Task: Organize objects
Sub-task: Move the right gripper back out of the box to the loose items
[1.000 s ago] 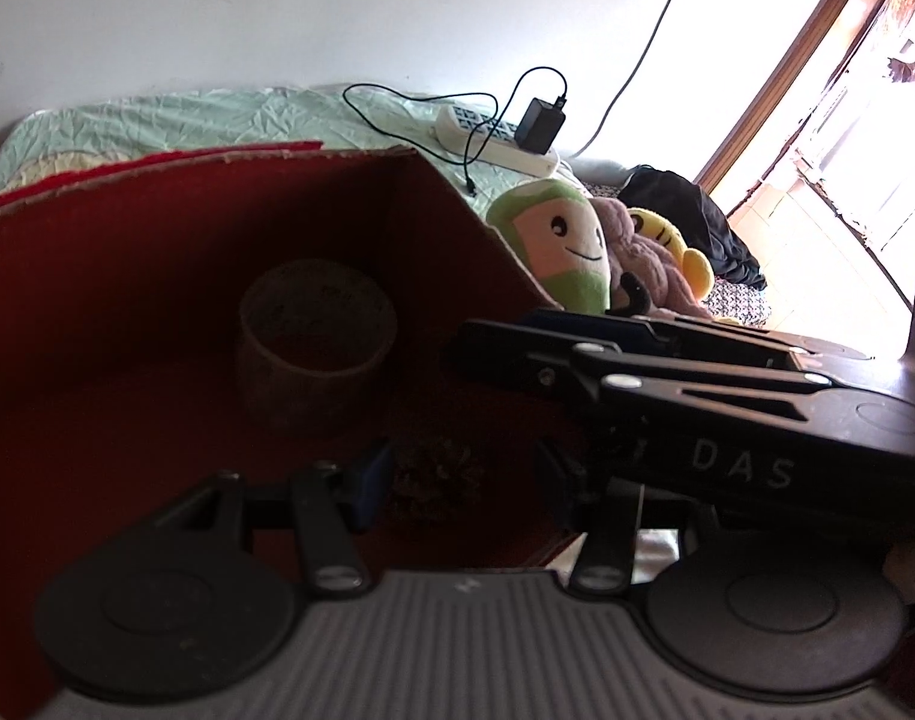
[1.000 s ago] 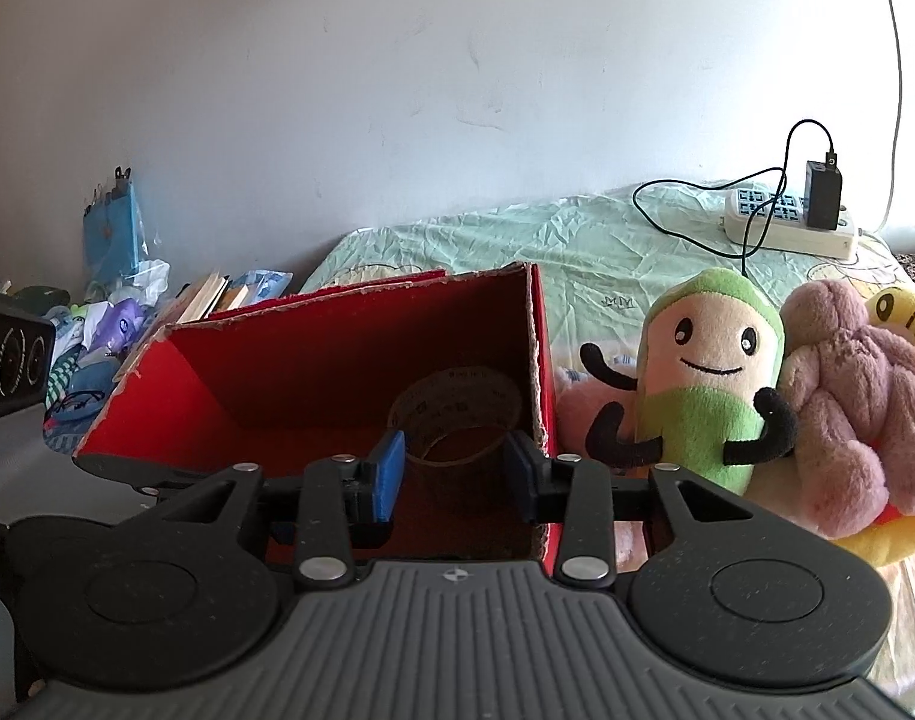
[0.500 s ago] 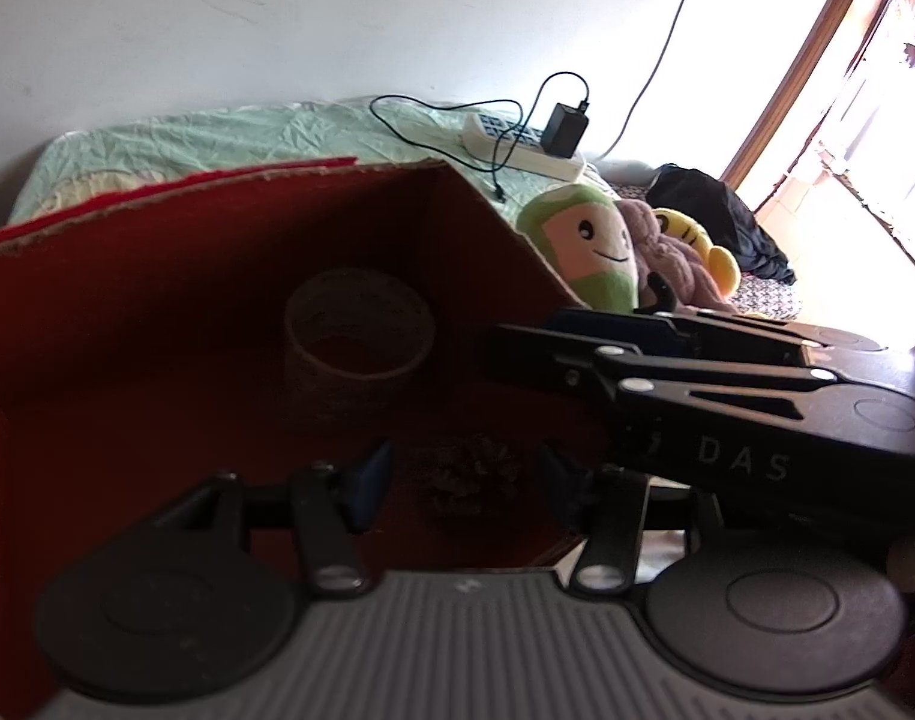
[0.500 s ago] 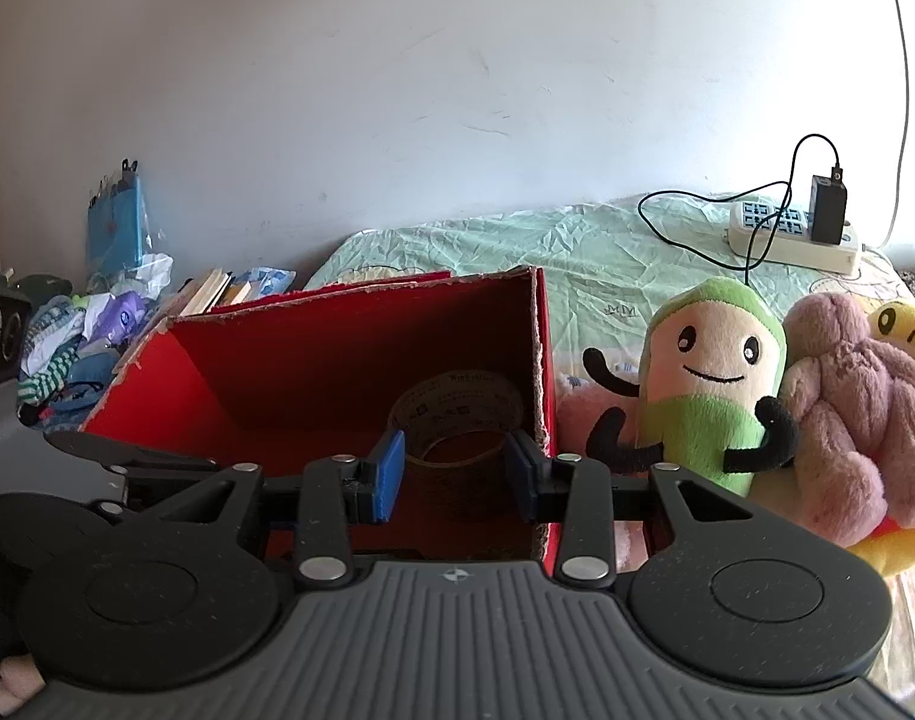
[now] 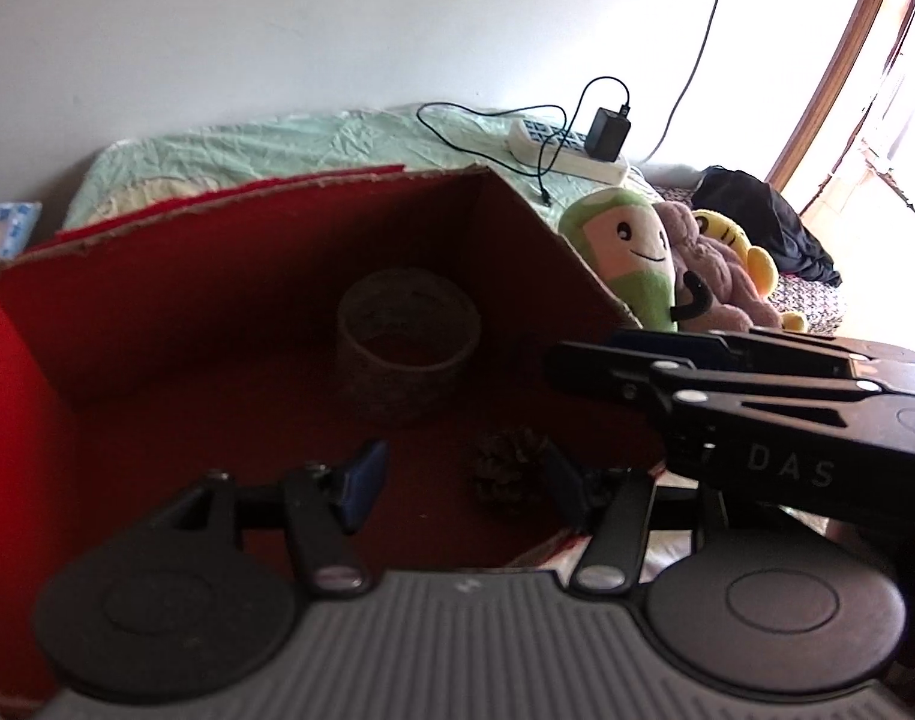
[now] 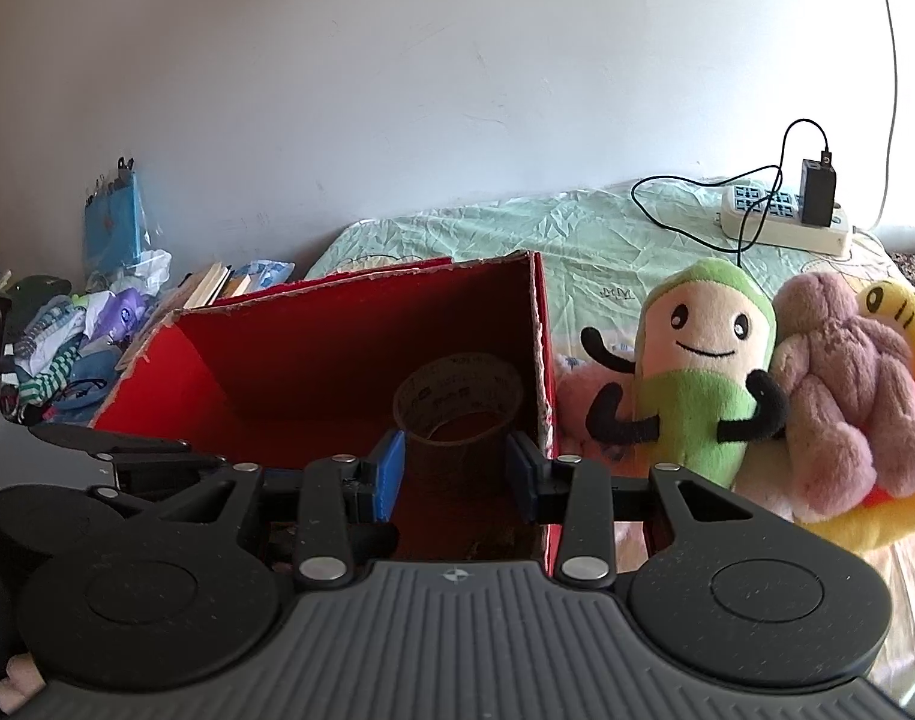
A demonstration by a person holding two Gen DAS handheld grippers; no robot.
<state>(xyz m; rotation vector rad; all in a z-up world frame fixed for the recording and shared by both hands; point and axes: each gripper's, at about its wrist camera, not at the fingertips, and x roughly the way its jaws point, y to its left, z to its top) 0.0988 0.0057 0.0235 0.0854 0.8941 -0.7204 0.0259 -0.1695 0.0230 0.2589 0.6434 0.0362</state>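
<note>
A red cardboard box stands open on the bed. Inside it a roll of brown tape stands near the right wall, and a pine cone lies on the box floor. My left gripper hovers open over the box's near edge, holding nothing, the pine cone just inside its right finger. My right gripper is open and empty above the box's near right corner, seen from the side in the left wrist view.
Plush toys lean against the box's right side: a green and cream one, a mauve one and a yellow one. A power strip with charger lies on the green sheet. Books and clutter sit at the left.
Both grippers have drawn back and up a little from the box; the tape roll and pine cone stay where they were. Jaws unchanged.
</note>
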